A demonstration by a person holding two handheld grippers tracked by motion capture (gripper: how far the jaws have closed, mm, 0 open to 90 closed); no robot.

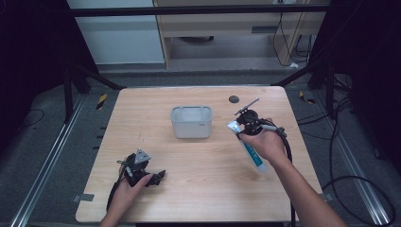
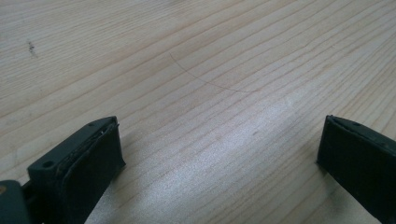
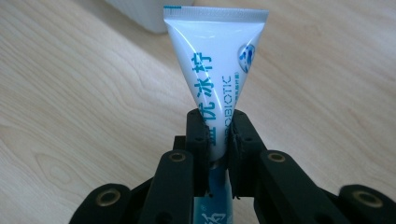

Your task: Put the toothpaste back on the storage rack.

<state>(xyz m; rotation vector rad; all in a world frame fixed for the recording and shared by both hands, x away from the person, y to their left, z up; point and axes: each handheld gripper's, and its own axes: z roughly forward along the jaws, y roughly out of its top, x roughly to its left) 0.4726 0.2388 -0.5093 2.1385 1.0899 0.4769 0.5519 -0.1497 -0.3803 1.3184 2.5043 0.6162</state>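
Right gripper view: a white tube (image 3: pixel 215 60) is clenched between the fingers (image 3: pixel 201 135).
Seen from the high view, the tube (image 1: pixel 249 146) is held by the right gripper (image 1: pixel 243 128) just right of a grey tub (image 1: pixel 191 122); the left gripper (image 1: pixel 158 177) is kept spread wide, empty, low over the tabletop (image 1: pixel 203 184).

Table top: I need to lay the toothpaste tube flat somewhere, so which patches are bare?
The widest bare stretch of the table lies left of the white bin, and another lies between the bin and the near edge. The left hand-held gripper sits open at the near left. It is crowded on the right, where the right hand-held gripper grips the toothpaste tube.
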